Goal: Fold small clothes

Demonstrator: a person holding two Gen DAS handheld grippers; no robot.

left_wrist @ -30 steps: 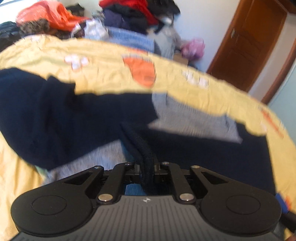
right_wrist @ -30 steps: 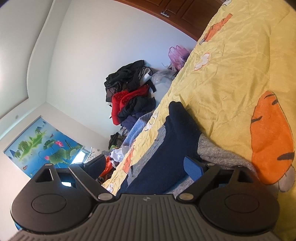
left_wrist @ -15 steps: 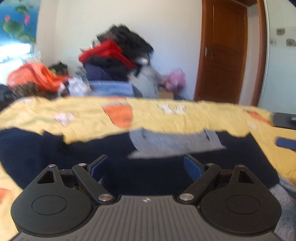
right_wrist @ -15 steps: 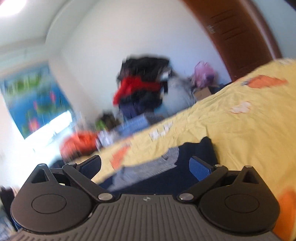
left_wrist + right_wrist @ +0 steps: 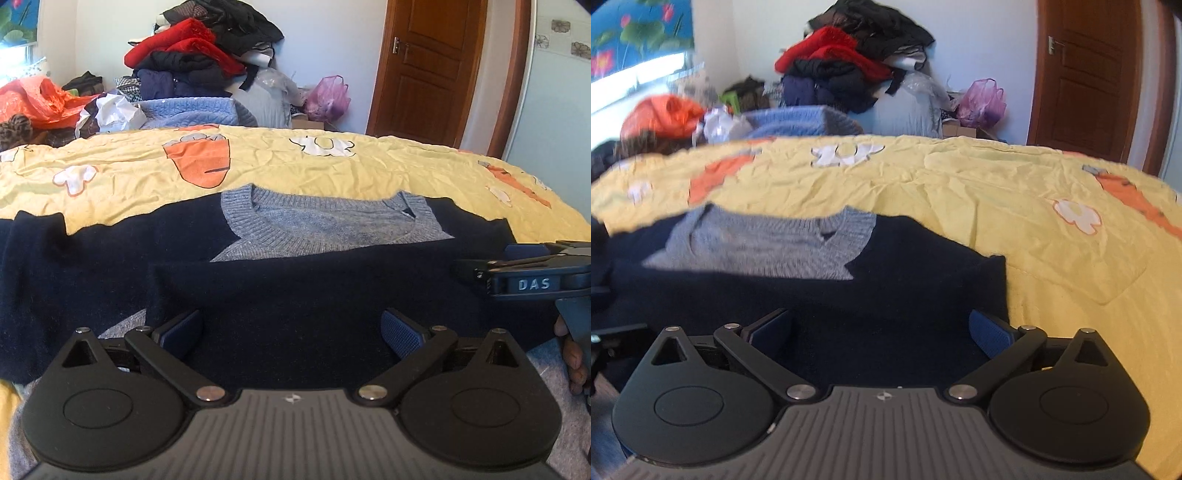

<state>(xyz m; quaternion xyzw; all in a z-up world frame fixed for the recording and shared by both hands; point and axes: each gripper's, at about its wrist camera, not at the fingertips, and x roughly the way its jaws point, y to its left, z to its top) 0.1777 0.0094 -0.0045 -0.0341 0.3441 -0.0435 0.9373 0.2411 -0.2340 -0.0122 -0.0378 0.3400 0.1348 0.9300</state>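
1. The sweater [image 5: 295, 295], a soft navy knit with a gray ribbed collar [image 5: 325, 221], lies flat on the wrinkled yellow bedspread [image 5: 332, 166] printed with orange carrots.
2. Its collar points to the far side; its long axis runs left to right, with one navy sleeve laid across the body.
3. The left gripper [image 5: 291, 332] hovers over the near navy fabric, jaws spread wide, gripping nothing.
4. The right gripper [image 5: 881, 330], over the sweater's right part, gapes just as wide and is also empty.

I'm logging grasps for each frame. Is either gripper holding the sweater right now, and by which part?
Nothing is held. The left gripper and right gripper both have jaws wide apart above the sweater.
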